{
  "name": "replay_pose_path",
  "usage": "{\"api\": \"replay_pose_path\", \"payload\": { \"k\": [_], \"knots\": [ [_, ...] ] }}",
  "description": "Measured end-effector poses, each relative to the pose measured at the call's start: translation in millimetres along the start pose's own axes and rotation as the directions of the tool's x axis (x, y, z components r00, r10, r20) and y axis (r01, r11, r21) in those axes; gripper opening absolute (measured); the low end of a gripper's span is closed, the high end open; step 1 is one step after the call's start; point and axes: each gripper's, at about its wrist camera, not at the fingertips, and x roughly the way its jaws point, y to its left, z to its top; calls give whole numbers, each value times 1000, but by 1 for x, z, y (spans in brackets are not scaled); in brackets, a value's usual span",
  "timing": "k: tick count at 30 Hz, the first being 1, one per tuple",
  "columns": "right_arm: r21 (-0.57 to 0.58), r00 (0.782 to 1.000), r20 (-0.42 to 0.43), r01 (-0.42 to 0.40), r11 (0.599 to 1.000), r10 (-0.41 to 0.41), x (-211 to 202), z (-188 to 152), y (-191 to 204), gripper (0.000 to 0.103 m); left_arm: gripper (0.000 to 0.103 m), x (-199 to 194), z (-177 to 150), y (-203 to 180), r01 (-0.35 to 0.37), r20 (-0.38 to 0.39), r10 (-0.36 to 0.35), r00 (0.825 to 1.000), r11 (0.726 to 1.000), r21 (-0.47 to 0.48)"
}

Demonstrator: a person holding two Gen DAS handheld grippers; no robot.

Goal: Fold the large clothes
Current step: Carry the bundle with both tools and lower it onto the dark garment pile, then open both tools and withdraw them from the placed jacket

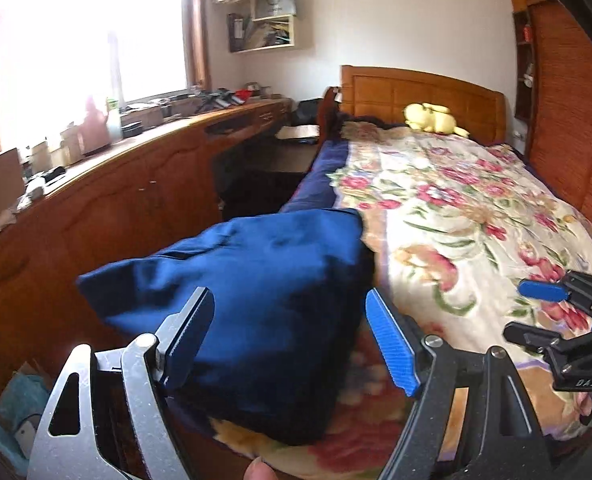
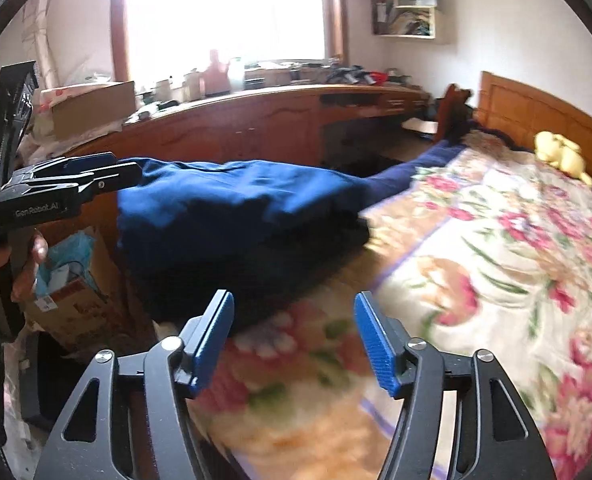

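A: Start closest in. What are the left gripper [image 1: 289,336]'s fingers doing?

B: Spread wide, released, nothing pinched. In the left wrist view the folded blue garment [image 1: 255,292] fills the gap between and beyond the two pads, but neither pad presses on it. A fingertip [image 1: 259,472] of the person's hand shows at the bottom edge, under the gripper body.

A: And the right gripper [image 2: 293,340]?

B: Also spread and empty. Between its blue pads lies only the floral blanket [image 2: 476,264]; the garment sits just ahead of the left finger and off to that side, apart from both pads.

A: How are the hands posed?

B: Both grippers tilt downward toward the bed. From the right wrist view the left gripper comes in from the left edge, pointing across at the garment's near end, with a hand [image 2: 27,264] wrapped round its handle. From the left wrist view the right gripper [image 1: 536,308] reaches in at the right edge, over the blanket, well clear of the garment.

A: Where does the garment rest?

B: As a thick folded bundle at the bed's edge, on the blanket, on the side facing the wooden cabinet [image 1: 107,204].

A: Farther off?

B: Beyond the fingers, a yellow plush toy [image 1: 432,118] lies against the wooden headboard [image 1: 424,96].
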Motion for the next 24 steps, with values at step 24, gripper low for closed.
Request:
{"api": "replay_pose_path", "payload": {
  "k": [24],
  "knots": [
    [304,895,36,413,858,-444,-230,-141,-77,68,79,-34,-29,-290,394,-5,-396,918,911,120]
  ]
}}
